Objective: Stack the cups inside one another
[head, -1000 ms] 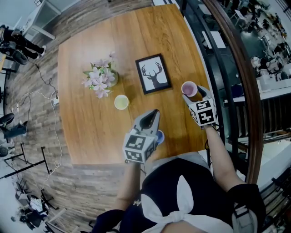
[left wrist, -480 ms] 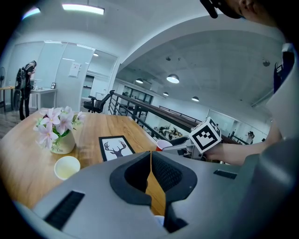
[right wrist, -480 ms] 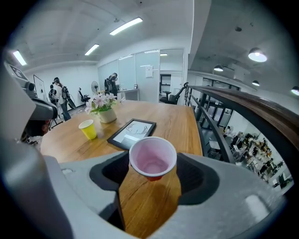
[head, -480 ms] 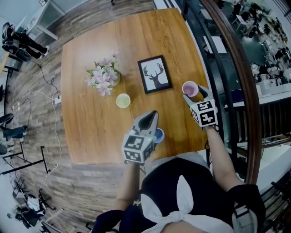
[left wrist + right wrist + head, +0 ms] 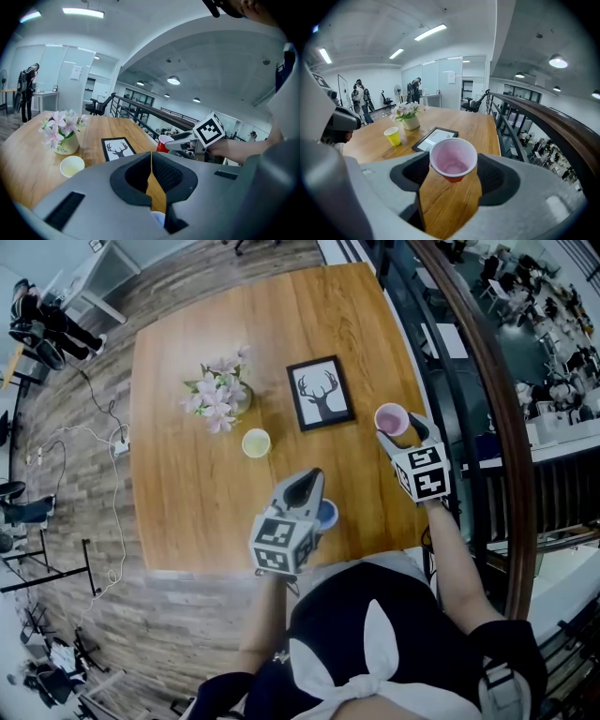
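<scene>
Wooden table under both tools, curved railing off to the right of the right tool. Right tool pinching a red cup by its sides just below the rim, pale pink inside facing up, bottom clear of the table. Left tool pressed nearly together, only a thin slit between the jaws, nothing in it. Blue cup upright on the table, just beside the left tool's tip on its right and low under its jaws; touching or not, hard to tell. Yellow cup upright ahead and left of the left tool, well apart from the right tool. Framed deer picture lying flat farther ahead, between the two tools' lines. Vase of pink flowers beyond the yellow cup, ahead-left of the left tool.
</scene>
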